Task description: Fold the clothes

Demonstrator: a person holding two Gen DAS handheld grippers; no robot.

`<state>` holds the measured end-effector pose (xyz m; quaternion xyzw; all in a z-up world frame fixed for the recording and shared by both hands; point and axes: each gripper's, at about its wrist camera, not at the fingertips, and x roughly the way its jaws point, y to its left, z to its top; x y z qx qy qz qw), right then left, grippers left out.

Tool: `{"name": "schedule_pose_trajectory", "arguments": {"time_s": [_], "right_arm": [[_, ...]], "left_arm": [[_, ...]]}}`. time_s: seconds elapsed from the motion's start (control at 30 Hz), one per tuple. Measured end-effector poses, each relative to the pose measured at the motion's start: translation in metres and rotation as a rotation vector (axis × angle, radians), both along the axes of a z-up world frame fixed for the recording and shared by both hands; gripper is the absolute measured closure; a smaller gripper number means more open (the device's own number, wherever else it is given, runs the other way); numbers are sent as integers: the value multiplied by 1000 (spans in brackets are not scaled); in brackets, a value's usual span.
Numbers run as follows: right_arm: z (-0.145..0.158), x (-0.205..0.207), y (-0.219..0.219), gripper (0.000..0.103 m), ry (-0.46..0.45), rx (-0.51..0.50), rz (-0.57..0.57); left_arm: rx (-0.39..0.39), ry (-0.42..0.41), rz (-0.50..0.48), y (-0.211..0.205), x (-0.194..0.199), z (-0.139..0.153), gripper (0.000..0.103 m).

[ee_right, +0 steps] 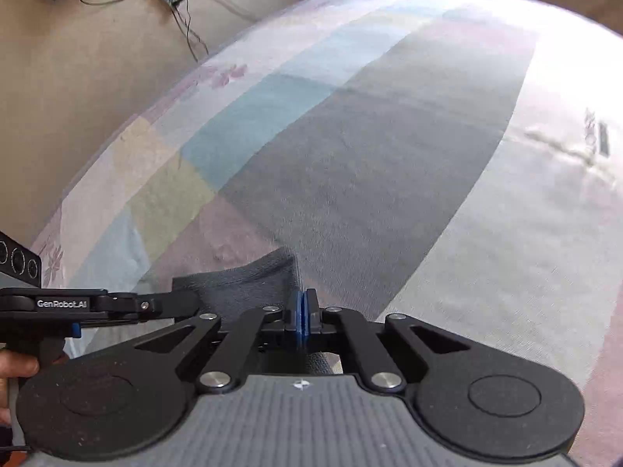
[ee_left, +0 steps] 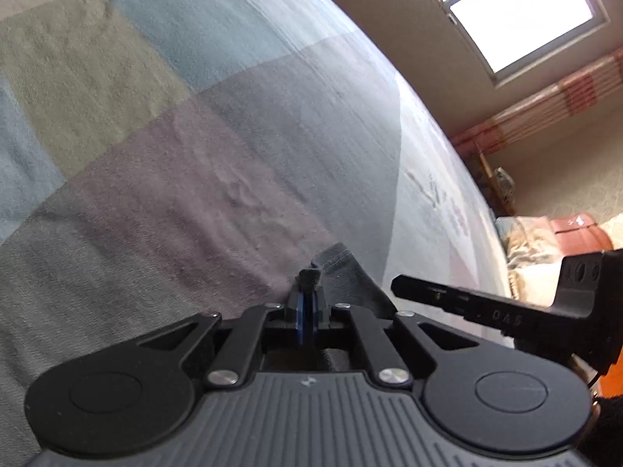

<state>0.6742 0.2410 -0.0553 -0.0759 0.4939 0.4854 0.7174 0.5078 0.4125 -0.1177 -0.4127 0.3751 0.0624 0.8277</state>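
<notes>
We see left gripper (ee_left: 307,276) pinching dark grey garment (ee_left: 342,272) edge | right gripper (ee_right: 301,299) pinching same edge | cloth stretches between them, frame bottom

Light source: daylight from a window (ee_left: 521,11), blown out to plain white in the left wrist view
Brightness: bright overall; the bedsheet (ee_right: 525,233) is washed pale at the right of the right wrist view
Shadows: soft, with a darker band across the patchwork fabric (ee_left: 163,163)
Blur: fabric weave smeared in both views, worst toward the far edge of the bed
Sharpness: black gripper bodies at the bottom are crisp
Distortion: strong fisheye curve; the bed bulges, corners darken
</notes>
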Motion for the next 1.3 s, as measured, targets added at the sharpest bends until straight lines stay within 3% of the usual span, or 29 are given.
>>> {"name": "schedule_pose_trajectory", "arguments": {"time_s": [0.03,0.13,0.2,0.3,0.4,0.57,0.67,0.8,0.93,1.03,1.2,1.3], "right_arm": [[-3,-1,-5,92,13,3,2],[-4,-7,-32,91,42,34,3],[-2,-11,-52,85,55,50,3],[8,-19,-98,82,60,21,13],[14,-28,-152,81,62,-58,20],[14,-48,-250,77,69,-222,-2],[10,-59,-311,75,89,-298,-64],[5,-76,-389,72,109,-366,-176],[4,-90,-453,72,108,-391,-266],[5,-102,-489,70,79,-409,-282],[-1,-124,-528,64,35,-440,-214],[-9,-140,-536,58,17,-450,-137]], "left_arm": [[27,29,-5,-1,-5,-2,100],[49,42,-20,2,-28,2,99],[118,58,-34,-1,-42,12,99],[179,69,-77,-12,-57,28,98],[213,73,-158,-40,-61,40,87],[261,37,-359,-117,-48,48,86],[218,-12,-475,-169,-37,43,85],[172,-26,-633,-239,-29,32,85],[230,16,-785,-295,-47,20,84],[266,116,-823,-310,-71,4,84],[235,160,-762,-305,-86,7,82],[265,182,-763,-310,-85,9,81]]}}
